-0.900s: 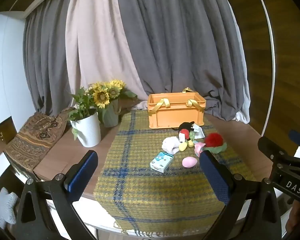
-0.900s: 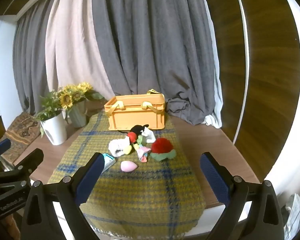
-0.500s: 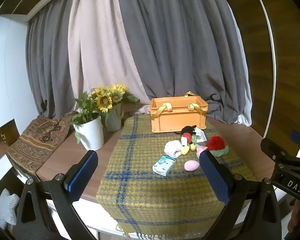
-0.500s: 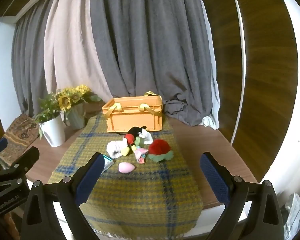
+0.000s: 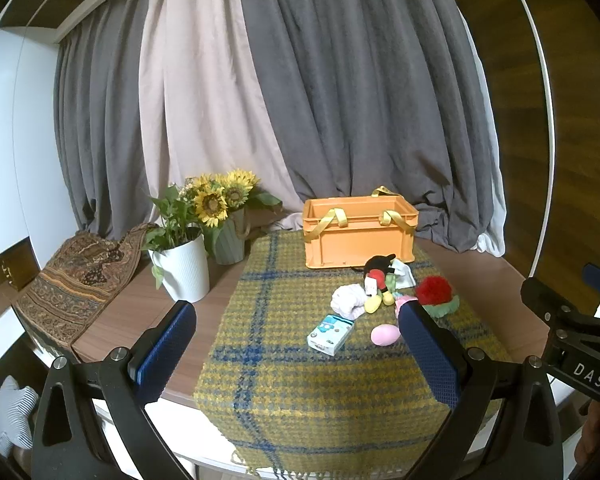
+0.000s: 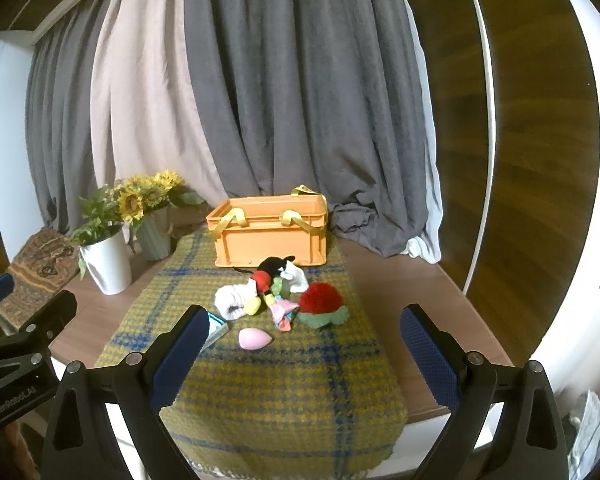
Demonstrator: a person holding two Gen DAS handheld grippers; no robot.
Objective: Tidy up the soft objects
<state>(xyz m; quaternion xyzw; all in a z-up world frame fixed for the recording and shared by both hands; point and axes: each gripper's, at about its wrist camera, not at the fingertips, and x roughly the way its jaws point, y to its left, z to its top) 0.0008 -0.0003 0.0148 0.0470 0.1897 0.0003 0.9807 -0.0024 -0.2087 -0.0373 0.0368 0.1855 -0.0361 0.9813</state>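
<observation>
An orange crate with yellow handles stands at the back of a yellow plaid cloth. In front of it lies a pile of soft things: a black mouse plush, a white rolled sock, a red pompom on green felt, a pink egg-shaped sponge and a small blue-and-white box. My left gripper and right gripper are both open and empty, held near the table's front edge, well short of the pile.
A white pot with a green plant and a grey-green vase of sunflowers stand left of the cloth. A patterned brown fabric hangs over the table's left end. Grey and beige curtains hang behind.
Both grippers have risen and tilted slightly, so the table and objects sit lower in both views. Both stay open. Nothing on the table has moved.
</observation>
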